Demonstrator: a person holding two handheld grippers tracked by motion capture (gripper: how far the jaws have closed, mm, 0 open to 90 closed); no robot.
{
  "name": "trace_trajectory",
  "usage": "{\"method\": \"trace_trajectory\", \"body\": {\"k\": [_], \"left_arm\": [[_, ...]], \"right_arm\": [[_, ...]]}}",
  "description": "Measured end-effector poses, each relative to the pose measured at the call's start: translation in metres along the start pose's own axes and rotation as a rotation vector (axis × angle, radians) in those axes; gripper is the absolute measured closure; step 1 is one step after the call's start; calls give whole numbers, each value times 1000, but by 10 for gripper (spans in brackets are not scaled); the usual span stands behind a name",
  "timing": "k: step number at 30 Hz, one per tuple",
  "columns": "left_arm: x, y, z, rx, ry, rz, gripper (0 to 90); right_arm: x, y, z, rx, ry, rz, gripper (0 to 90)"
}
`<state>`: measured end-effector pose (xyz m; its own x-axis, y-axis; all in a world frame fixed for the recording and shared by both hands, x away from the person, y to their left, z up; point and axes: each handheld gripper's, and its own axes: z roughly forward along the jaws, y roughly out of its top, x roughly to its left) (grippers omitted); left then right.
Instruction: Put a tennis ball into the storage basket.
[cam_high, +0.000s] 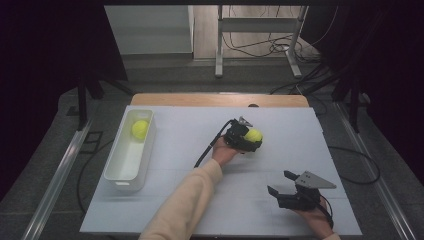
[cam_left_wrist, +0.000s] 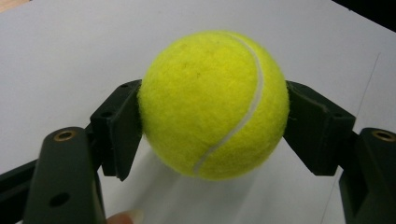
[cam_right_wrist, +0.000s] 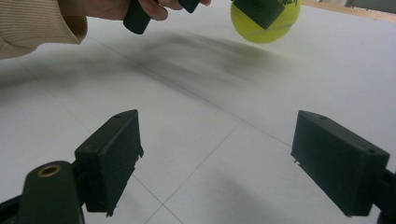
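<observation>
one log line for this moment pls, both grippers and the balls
left hand-held gripper: shut on fuzzy yellow tennis ball, lifted | right hand-held gripper: open, empty | second yellow tennis ball: in white plastic bin

1. The yellow-green felt tennis ball (cam_left_wrist: 212, 105) looks fuzzy and matt, with a smooth white seam curving across it.
2. The left gripper (cam_left_wrist: 212, 116) has black jaws of matt hard plastic, with small brass-coloured metal eyelets.
3. The right gripper (cam_right_wrist: 217, 161) shows the same dull black plastic, its pad edges slightly ragged.
4. The white table top (cam_high: 200, 195) is smooth and matt.
5. The long white plastic tray (cam_high: 119, 175) has a faint sheen.
6. The beige sleeve (cam_right_wrist: 32, 23) is ribbed knitted cloth.
</observation>
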<state>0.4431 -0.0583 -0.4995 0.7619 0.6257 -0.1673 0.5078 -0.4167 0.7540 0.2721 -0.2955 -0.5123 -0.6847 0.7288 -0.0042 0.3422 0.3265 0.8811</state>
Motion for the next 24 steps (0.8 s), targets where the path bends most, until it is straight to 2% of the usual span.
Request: {"method": "trace_trajectory", "body": {"k": [24], "left_arm": [[2,-10,-25,-45,-20,-14,266]], "right_arm": [[0,0,0,3,-3,-3,164]]}}
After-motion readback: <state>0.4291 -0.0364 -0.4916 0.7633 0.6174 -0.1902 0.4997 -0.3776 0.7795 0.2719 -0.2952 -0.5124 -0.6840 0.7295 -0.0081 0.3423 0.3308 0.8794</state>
